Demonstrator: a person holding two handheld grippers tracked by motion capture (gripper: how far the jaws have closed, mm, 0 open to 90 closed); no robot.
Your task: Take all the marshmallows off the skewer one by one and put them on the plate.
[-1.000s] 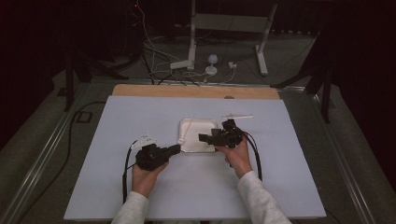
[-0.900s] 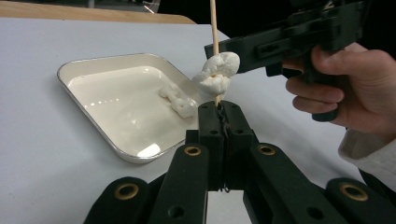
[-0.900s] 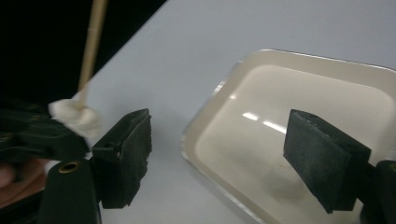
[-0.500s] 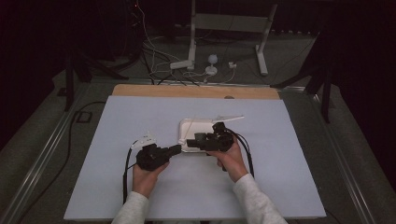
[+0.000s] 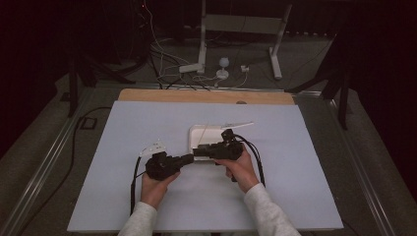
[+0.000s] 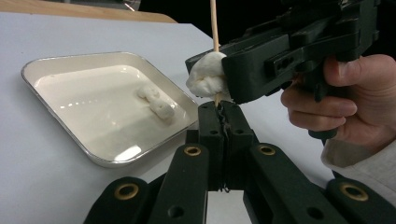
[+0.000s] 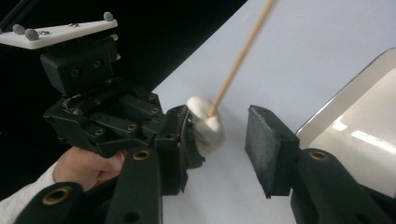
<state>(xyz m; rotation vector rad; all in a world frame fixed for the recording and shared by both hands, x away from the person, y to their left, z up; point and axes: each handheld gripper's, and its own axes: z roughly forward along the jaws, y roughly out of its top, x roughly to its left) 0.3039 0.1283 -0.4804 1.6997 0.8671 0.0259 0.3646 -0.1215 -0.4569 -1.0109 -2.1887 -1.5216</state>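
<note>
While I sat at the table, my left hand [image 5: 156,184] held my left tongs [image 6: 219,109] low over the pale blue table top [image 5: 123,123], and their two black jaws were shut tight on the bottom end of a thin wooden stick [image 6: 214,25]. The stick stood up almost straight from those jaws. A soft white lump [image 6: 207,74], like a marshmallow, sat on the stick just above my left tongs. My right hand [image 6: 348,100] held my right tongs [image 7: 219,140] close by, and they pointed toward my left tongs. Their jaws were spread apart, with the white lump and the stick between them. The lump lay against one jaw, and the other jaw stood off from it. In the left gripper view the lump touched the front of my right tongs. Just beyond the tongs sat a shiny white tray [image 6: 42,65] on the table top. Two small white pieces [image 6: 155,100] lay together inside the tray, near its right side. Past the blue top I saw a strip of bare wood [image 5: 196,96] at the far edge. Farther off, on the dark floor, there were white cables [image 5: 211,78] and the feet of a pale stand [image 5: 236,24].
</note>
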